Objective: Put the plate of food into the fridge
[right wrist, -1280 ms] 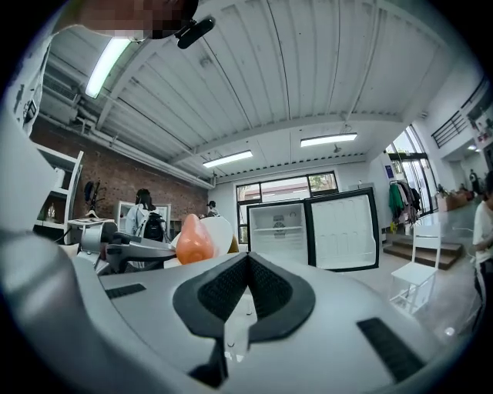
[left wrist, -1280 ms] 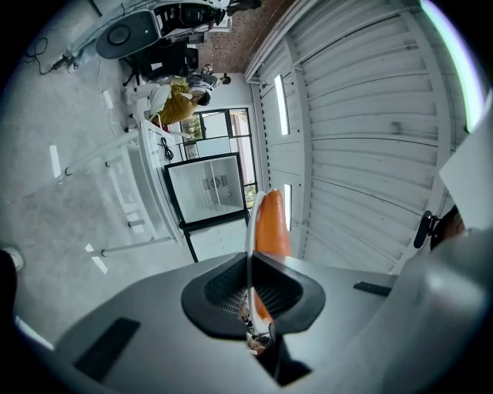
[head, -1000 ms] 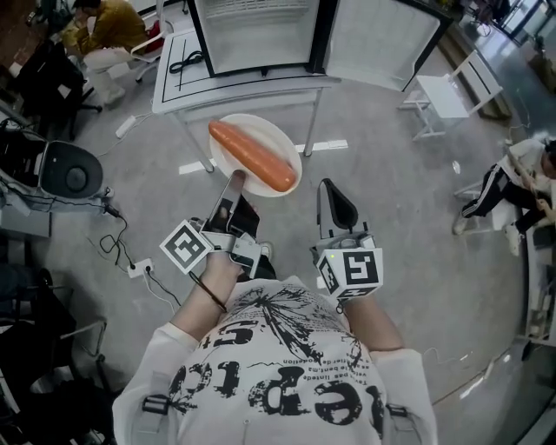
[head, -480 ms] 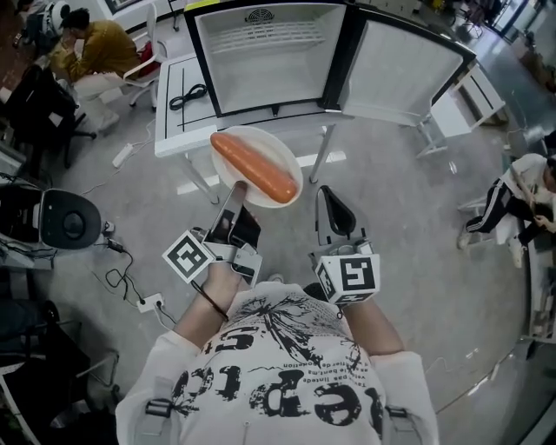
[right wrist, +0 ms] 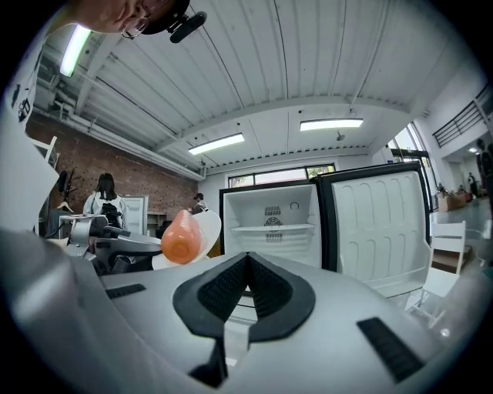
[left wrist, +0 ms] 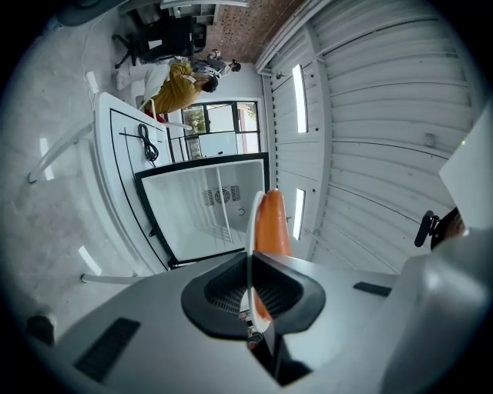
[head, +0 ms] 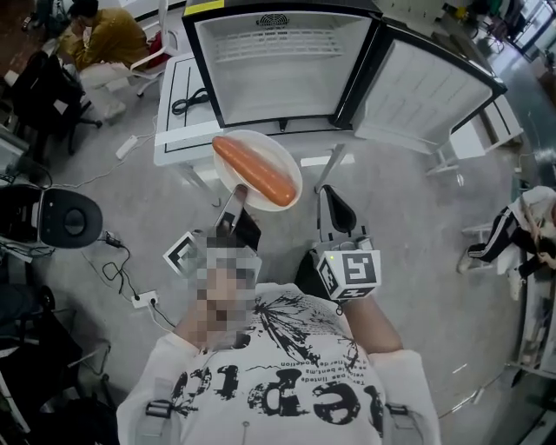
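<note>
- Head view, live: L gripper (head: 233, 202) clamped hard on the near rim of the plate (head: 280, 149). Long orange food item (head: 254, 169) lying across it. Carrot or sausage, can't call it.

- Left gripper view agree?

- Yep. Plate edge-on, pinched btwn the jaws, food poking up past them.

- Where's the plate vs. the fridge?

- In the air, short of it. The fridge (head: 278, 83) sits on a white table (head: 170, 104), its door (head: 430, 87) swung wide to the right. Inside looks bare apart from a wire shelf (head: 269, 45) up top. Plate is out front of the table's near edge, not inside.

- R gripper?

- R gripper (head: 334, 207) has its jaws together w/ nothing btwn them, per the right gripper view. It's beside the plate, not touching.

- Progress?

- My read: pickup done, door open, so approx. halfway. Left to do: carry fwd, set the plate inside, let go, back out. Shutting the door maybe, tho the task doesn't ask.

- Any writing?

- Not much. Black-and-white square markers on the marker cube (head: 349, 271), no words. Black lettering on the person's white shirt (head: 278, 374), too warped to read. No brand visible on the fridge, just a round vent (head: 268, 19) on the back wall.
</note>
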Motion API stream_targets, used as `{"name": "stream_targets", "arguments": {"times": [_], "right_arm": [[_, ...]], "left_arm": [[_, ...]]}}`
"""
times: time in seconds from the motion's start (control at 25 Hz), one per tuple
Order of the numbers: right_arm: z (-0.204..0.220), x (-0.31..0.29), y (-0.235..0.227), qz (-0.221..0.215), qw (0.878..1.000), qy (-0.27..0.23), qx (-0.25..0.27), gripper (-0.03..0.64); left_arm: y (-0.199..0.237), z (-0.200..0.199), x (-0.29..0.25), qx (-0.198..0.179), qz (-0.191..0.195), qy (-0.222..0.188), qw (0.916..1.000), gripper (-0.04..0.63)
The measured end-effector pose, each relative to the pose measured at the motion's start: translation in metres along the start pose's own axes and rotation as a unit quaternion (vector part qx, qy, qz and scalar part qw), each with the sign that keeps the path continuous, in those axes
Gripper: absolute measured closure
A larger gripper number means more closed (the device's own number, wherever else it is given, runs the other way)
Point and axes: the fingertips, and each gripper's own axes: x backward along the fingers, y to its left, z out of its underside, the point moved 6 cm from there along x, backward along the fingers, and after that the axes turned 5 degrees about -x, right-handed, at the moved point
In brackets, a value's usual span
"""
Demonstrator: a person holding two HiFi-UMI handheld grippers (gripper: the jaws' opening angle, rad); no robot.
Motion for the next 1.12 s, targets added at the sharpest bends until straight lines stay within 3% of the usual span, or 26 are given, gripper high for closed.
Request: {"name": "stream_targets", "arguments": {"times": [0.72,1.12], "right_arm": [[-0.038,-0.13,-0.148,-0.145,0.989,0.015,0.011,0.618],[-0.04,-0.166,-0.195,-0.168,0.986,0.022,-0.011,0.618]], "left_arm": [[0.018,0.029,-0.156,-0.011,-0.038,-0.132,0.9905,0.573],[0.027,0.038,-0.205,-0.014,-0.054,-0.146,0.9878,0.574]]}}
